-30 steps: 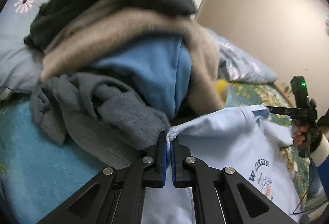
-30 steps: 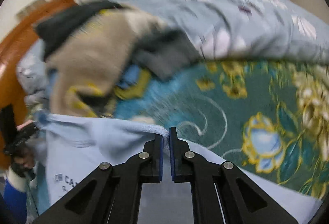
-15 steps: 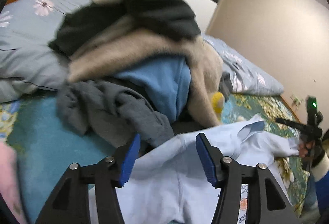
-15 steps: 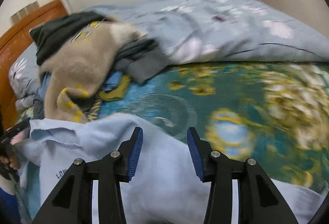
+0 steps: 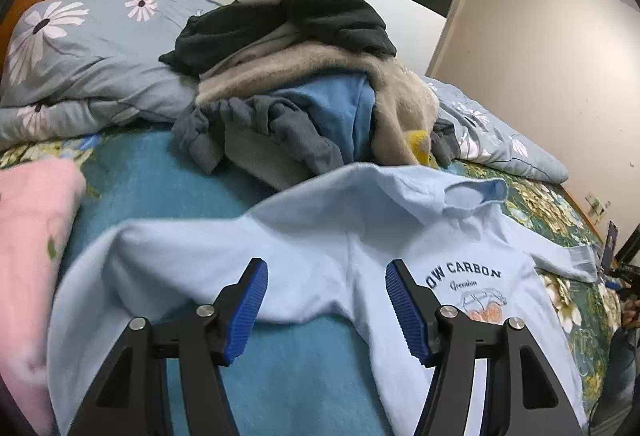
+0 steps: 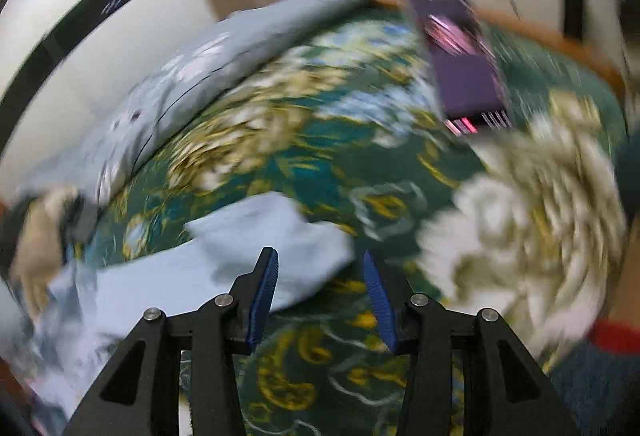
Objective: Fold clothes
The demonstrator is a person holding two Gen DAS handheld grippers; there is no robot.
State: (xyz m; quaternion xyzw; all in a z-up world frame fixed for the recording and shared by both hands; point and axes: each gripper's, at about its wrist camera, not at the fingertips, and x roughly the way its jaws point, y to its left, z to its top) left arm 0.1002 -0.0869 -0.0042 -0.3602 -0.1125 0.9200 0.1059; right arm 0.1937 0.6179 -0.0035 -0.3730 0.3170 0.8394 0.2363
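Sweatshirt (image 5: 344, 236) flat on bed beyond open left claw (image 5: 326, 310).

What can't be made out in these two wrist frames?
- Light blue sweatshirt print: first letter of "OW CARBON" lost in a fold, left wrist view.
- Its hem: cut off by the bottom edge behind the left gripper.
- Clothes pile: lower garments covered by upper ones.
- Purple object: motion blur, right wrist view, unidentifiable.
- Right gripper: open; sleeve contact unclear.
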